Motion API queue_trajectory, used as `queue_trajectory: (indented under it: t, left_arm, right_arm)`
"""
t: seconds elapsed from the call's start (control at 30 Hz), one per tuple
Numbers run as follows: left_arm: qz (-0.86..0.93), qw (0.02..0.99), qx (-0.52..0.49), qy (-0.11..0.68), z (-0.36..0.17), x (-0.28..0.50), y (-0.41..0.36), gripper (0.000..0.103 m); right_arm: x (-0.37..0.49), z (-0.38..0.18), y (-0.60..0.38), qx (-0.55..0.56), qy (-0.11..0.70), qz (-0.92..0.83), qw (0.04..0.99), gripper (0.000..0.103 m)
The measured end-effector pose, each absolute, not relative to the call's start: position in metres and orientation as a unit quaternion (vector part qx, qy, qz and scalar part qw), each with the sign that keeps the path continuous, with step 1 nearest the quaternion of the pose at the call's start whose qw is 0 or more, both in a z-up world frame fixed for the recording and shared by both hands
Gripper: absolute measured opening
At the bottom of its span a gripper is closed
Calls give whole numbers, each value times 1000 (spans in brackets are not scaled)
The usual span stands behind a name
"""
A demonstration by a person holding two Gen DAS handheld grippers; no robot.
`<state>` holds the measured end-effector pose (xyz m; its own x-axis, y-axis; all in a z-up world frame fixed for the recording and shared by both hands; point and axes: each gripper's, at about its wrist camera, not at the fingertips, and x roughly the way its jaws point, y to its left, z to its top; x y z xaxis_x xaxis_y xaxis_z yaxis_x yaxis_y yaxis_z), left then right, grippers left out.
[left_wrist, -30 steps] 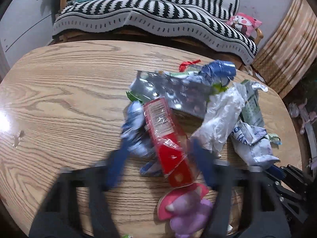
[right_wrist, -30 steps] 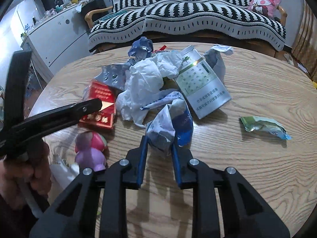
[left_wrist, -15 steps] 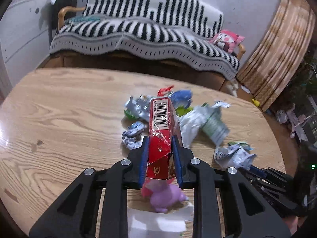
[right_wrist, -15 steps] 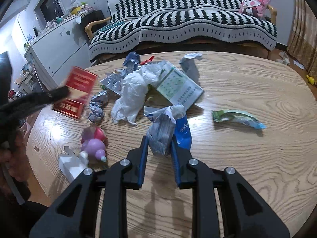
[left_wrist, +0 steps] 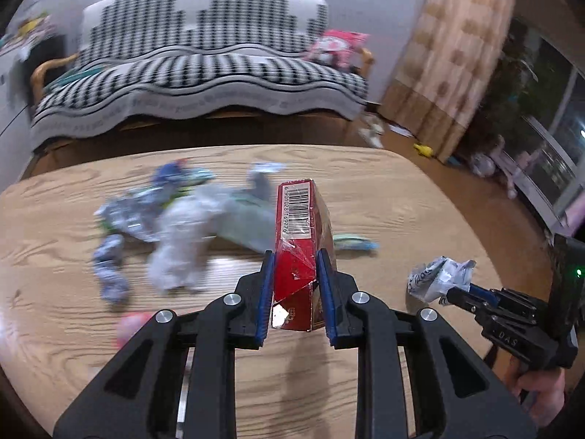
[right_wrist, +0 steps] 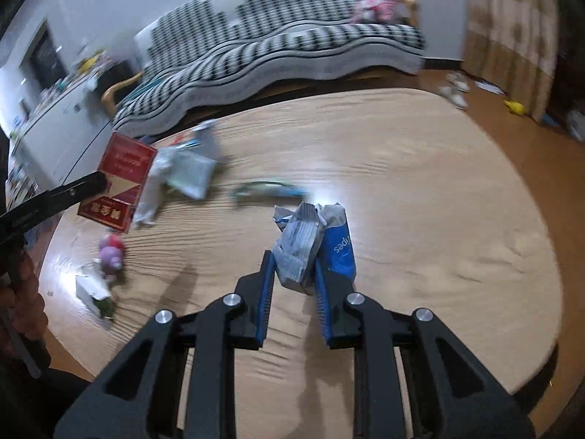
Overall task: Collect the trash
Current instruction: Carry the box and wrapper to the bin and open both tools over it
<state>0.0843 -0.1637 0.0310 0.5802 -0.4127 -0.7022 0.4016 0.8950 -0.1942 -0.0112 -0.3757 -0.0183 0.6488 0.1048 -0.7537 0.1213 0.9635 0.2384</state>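
My left gripper (left_wrist: 295, 267) is shut on a red cigarette box (left_wrist: 298, 248) with a barcode on its side, held up above the wooden table (left_wrist: 420, 219). My right gripper (right_wrist: 292, 267) is shut on a crumpled blue-and-white wipes packet (right_wrist: 314, 245), also lifted off the table. In the right wrist view the red box (right_wrist: 124, 172) hangs at the left in the other gripper. In the left wrist view the wipes packet (left_wrist: 438, 280) shows at the right. A blurred heap of wrappers (left_wrist: 175, 226) lies on the table behind.
A green-blue wrapper (right_wrist: 270, 190) lies alone mid-table. A pink-purple toy (right_wrist: 111, 250) and white paper scrap (right_wrist: 91, 287) sit near the left edge. A striped sofa (right_wrist: 278, 51) stands behind the table; curtains (left_wrist: 449, 58) hang at the right.
The left gripper closed on the red box and lifted it away from the heap. Both grippers rose and swung rightward over the table, each carrying its item.
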Motion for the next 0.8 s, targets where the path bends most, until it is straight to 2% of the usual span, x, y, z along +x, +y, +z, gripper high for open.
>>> queue_trajectory:
  t: [0.37,0.6,0.8]
  left_arm:
    - [-362,844,45,393,15,16,-342,23]
    - [-438,798,81,406,-12,-37,-441,23]
    - [-489,764,116,406,-33,-84,-502,23]
  right_arm:
    - [-137,-29,-551,258,378,-87,885,21]
    - [-203,-31,-615,275,361,-162,876,20]
    - [-252,-61,-663,300,382,-226,845,20]
